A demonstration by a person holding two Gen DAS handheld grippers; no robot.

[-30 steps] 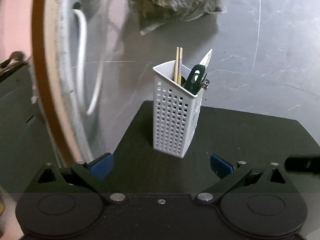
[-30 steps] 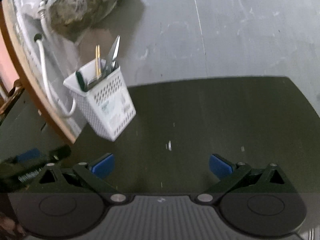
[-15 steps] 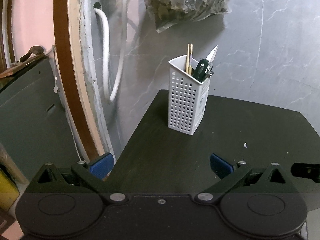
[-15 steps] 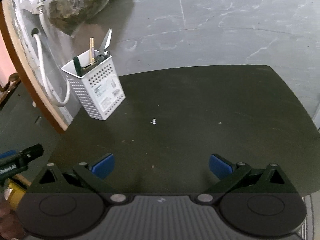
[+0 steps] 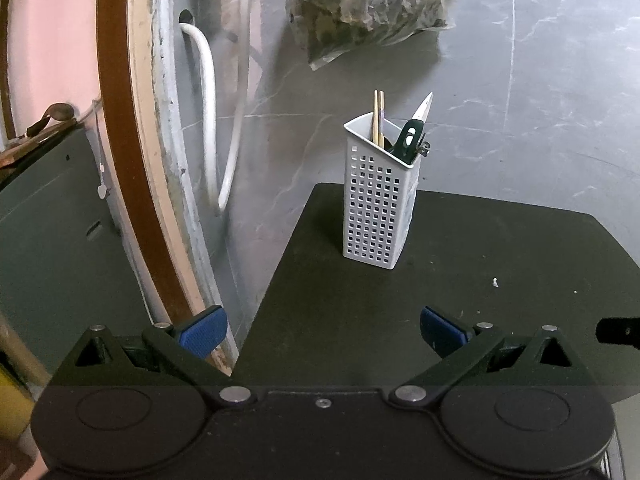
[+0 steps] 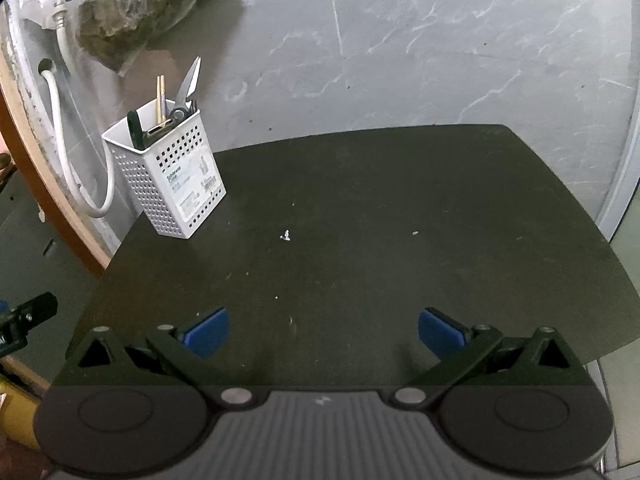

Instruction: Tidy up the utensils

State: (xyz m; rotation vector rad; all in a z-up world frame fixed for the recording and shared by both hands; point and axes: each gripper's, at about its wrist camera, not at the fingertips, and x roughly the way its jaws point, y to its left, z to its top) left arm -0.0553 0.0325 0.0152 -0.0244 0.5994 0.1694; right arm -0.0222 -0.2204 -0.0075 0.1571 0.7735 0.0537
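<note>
Left wrist view: white perforated utensil holder (image 5: 376,204) upright at far left corner of black table (image 5: 500,264), holding chopsticks (image 5: 378,118), scissors (image 5: 416,132). Table otherwise bare except crumbs; task looks finished, nothing left to stow. Left hand-held gripper (image 5: 323,326) wide open, empty. Right hand-held gripper (image 6: 323,326) likewise wide open, empty. Beyond the table: white hose (image 5: 208,120), plastic bag (image 5: 368,4) on floor. Nothing obstructs.

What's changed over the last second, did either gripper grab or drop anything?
Both grippers pulled back from the white utensil holder, which now looks smaller and farther off in both views. Left gripper and right gripper took hold of nothing and let go of nothing; both remain open and empty. The holder stayed upright on the black table, chopsticks and scissors still inside.
</note>
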